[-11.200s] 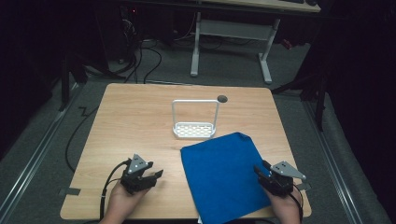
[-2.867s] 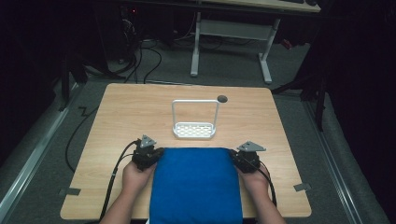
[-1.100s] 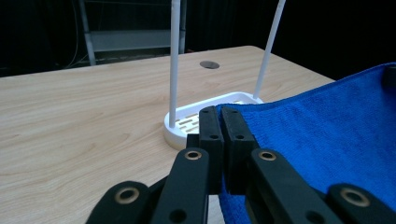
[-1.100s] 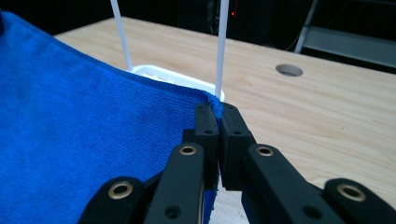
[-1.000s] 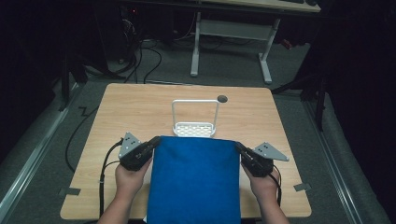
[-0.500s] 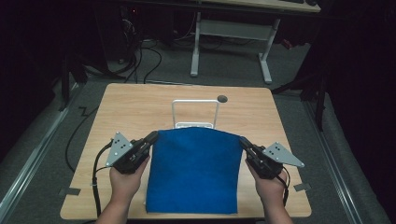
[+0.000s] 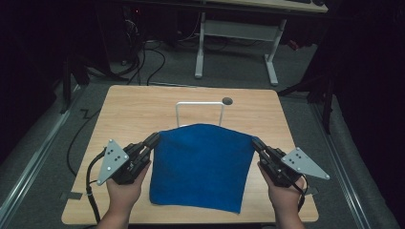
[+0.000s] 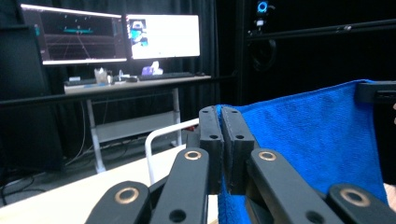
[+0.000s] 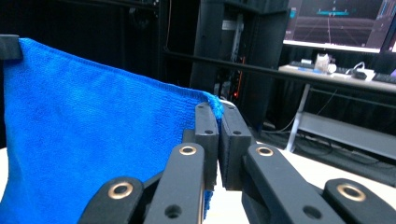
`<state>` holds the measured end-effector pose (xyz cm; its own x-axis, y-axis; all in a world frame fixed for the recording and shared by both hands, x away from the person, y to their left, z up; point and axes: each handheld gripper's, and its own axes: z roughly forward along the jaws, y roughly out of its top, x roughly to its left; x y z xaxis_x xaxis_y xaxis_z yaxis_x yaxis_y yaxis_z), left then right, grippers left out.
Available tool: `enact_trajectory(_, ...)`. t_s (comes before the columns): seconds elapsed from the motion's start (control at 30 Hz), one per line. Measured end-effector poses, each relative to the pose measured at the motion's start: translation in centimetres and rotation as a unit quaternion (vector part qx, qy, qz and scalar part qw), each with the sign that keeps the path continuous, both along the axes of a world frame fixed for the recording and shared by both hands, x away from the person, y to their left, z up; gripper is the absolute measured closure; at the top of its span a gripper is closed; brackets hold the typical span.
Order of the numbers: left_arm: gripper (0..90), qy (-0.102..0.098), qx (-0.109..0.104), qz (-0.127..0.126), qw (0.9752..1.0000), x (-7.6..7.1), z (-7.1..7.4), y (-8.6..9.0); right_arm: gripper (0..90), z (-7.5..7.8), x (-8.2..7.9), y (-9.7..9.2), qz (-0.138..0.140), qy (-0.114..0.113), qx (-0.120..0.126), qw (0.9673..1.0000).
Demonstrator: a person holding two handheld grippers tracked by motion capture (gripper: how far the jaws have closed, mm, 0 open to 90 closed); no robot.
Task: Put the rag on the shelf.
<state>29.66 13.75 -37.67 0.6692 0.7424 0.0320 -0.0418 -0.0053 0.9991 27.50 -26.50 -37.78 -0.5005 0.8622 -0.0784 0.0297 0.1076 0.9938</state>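
Two black two-jaw grippers hold one blue microfibre cloth stretched between them above the pale wooden worktop. We see the left gripper pinching the cloth's upper left corner, its jaws closed on the fabric; in the left gripper view the blue edge sits clamped between the two black jaws. The right gripper does the same at the upper right corner, and the right gripper view shows a tuft of blue caught between its closed jaws.

The cloth's top edge runs taut and slightly arched from one gripper to the other, and the rest hangs down towards the near edge of the worktop; we cannot tell whether its lower hem touches the wood. A hand grips the left tool at the near left, and another hand grips the right tool at the near right. Each gripper carries a grey three-cornered plate on top.

Just beyond the cloth, at the middle of the worktop, stands a white wire rack, its lower part hidden by the blue fabric. A small dark round hole lies in the worktop just right of the rack. Farther off we see a white-legged desk with lit monitors.
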Motion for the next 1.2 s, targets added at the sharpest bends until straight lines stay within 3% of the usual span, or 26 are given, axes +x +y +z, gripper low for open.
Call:
enact_trajectory(0.2, 88.5, -0.003, -0.005, -0.007, 1.0000, -0.3, 0.5, -0.1, 88.1, 0.6, -0.4, 0.1, 0.005, -0.013, -0.001, 0.9999)
enact_trajectory(0.37, 88.6, 0.012, -0.011, -0.005, 0.9998, 1.2, 0.2, 0.0, 88.1, 0.3, 0.1, 0.1, 0.002, -0.005, -0.003, 1.0000)
enact_trajectory(0.57, 88.6, 0.008, -0.001, -0.001, 1.0000, 2.9, 0.9, 0.1, 88.1, 0.6, 1.6, 0.4, 0.001, 0.001, -0.007, 1.0000)
enact_trajectory(0.77, 88.6, 0.002, 0.002, 0.004, 1.0000, 4.5, 2.2, 0.5, 88.1, 2.2, 3.3, 0.6, 0.007, 0.001, 0.001, 1.0000)
enact_trajectory(1.03, 88.7, -0.003, -0.016, 0.016, 0.9997, 6.6, 4.2, 1.4, 88.2, 4.4, 5.0, 0.9, 0.009, -0.012, 0.017, 0.9998)
enact_trajectory(1.2, 88.7, -0.006, -0.007, 0.025, 0.9996, 7.8, 5.0, 1.2, 88.2, 5.2, 6.2, 1.0, 0.002, -0.014, 0.013, 0.9998)
